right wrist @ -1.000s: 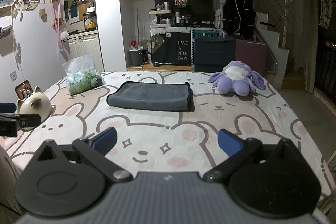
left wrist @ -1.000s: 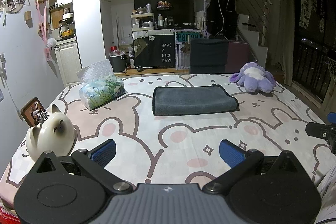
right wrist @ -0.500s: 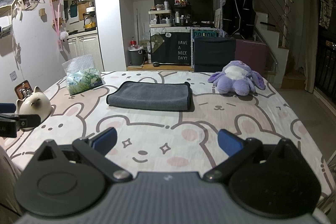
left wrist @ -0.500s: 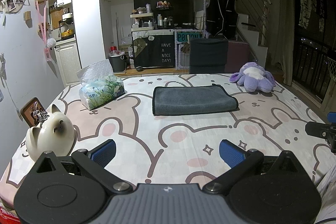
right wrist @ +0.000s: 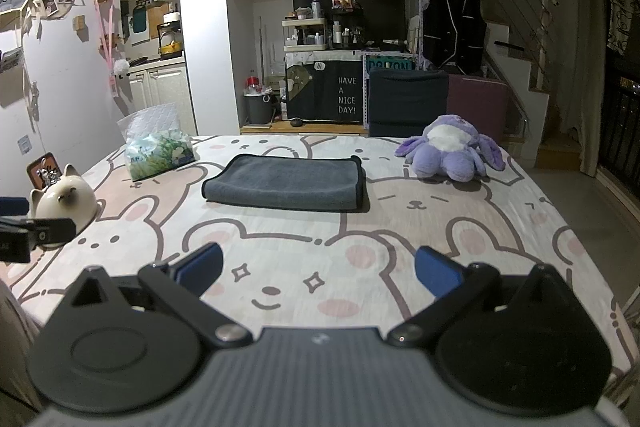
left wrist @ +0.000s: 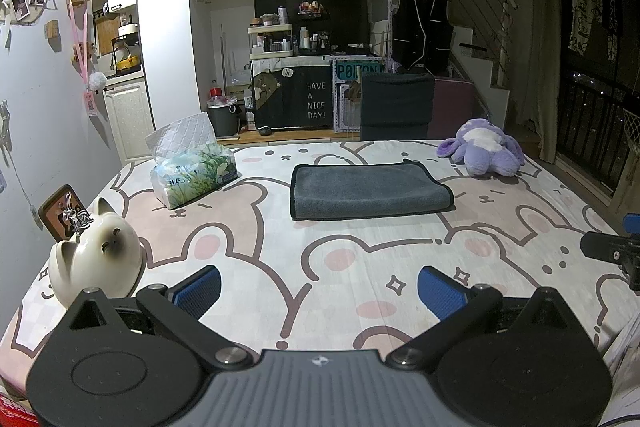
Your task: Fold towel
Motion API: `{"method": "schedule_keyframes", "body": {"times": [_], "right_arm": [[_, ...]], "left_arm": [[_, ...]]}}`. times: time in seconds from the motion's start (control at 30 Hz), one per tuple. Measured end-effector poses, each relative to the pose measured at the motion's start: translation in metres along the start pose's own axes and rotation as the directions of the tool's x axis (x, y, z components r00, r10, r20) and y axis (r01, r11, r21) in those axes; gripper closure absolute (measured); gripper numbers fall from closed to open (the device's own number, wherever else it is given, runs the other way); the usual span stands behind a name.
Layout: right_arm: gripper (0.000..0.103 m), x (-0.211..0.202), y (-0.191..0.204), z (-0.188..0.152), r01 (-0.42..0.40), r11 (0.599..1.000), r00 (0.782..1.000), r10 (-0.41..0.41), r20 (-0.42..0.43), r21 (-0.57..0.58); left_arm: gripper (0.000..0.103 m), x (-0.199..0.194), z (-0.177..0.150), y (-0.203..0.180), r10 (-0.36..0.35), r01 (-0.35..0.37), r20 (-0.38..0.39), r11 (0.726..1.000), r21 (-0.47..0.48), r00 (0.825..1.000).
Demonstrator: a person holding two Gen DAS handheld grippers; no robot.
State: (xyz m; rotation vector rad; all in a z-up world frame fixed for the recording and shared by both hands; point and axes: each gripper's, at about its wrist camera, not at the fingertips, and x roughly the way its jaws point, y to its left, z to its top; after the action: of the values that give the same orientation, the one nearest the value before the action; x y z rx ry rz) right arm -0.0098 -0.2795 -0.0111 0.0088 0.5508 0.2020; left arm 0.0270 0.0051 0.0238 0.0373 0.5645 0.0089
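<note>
A dark grey towel (left wrist: pixel 370 190) lies folded flat in a rectangle on the far middle of the table; it also shows in the right wrist view (right wrist: pixel 286 182). My left gripper (left wrist: pixel 319 289) is open and empty, held over the near edge of the table, well short of the towel. My right gripper (right wrist: pixel 318 273) is open and empty too, also near the front edge. Each gripper shows at the side of the other's view: the right one (left wrist: pixel 612 251) and the left one (right wrist: pixel 28 233).
The table has a bear-and-rabbit cloth (left wrist: pixel 248 227). A tissue pack (left wrist: pixel 192 173) stands at the back left, a white cat figurine (left wrist: pixel 96 261) and small picture frame (left wrist: pixel 60 211) at the left edge, and a purple plush (left wrist: pixel 484 153) at the back right.
</note>
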Motion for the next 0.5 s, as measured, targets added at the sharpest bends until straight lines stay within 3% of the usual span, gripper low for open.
{"method": "schedule_keyframes", "body": {"times": [0.5], "right_arm": [[0.0,0.0002,-0.0003,0.0003,0.0,1.0,1.0,0.0,-0.001,0.0]], "left_arm": [[0.0,-0.0001,-0.0007,0.0009,0.003,-0.003,0.0,1.0,0.0,1.0]]}}
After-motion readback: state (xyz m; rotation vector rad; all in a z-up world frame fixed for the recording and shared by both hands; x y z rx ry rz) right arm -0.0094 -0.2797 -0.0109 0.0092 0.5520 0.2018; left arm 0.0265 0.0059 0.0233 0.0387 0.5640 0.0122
